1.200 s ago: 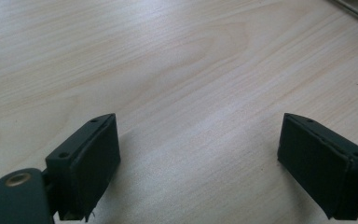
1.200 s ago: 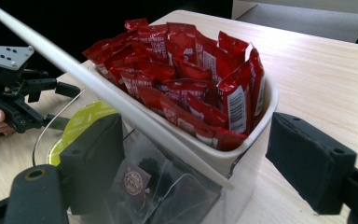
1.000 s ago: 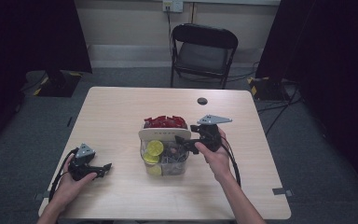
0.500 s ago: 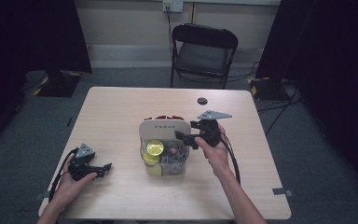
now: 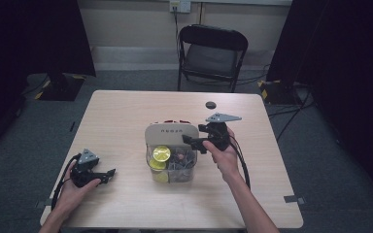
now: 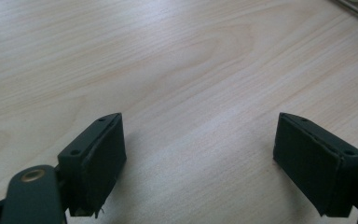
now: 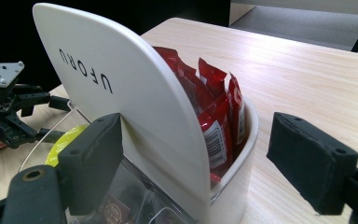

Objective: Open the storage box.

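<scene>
A clear box (image 5: 172, 170) stands mid-table with a cream lid (image 5: 171, 132) marked with letters. The lid (image 7: 121, 84) stands tilted up on edge, leaning over red packets (image 7: 219, 112) packed in the box's white end. Beside the lid, my right gripper (image 5: 193, 143) is open; its left pad (image 7: 93, 158) sits at the lid's near edge and the other pad stands apart (image 7: 200, 158). A yellow round item (image 5: 161, 154) lies inside the box. Resting low on the table at the near left, my left gripper (image 5: 108, 175) is open and its jaws have just been closing a little with nothing between them (image 6: 200, 163).
A small black disc (image 5: 210, 105) lies on the wooden table (image 5: 126, 116) toward its far edge. A black folding chair (image 5: 211, 53) stands beyond the table. My left gripper (image 7: 9, 107) also appears past the box in the right gripper view.
The lid has swung up and over the red packets, which were in plain sight before. The right gripper shifted slightly with it. The left hand stayed put.
</scene>
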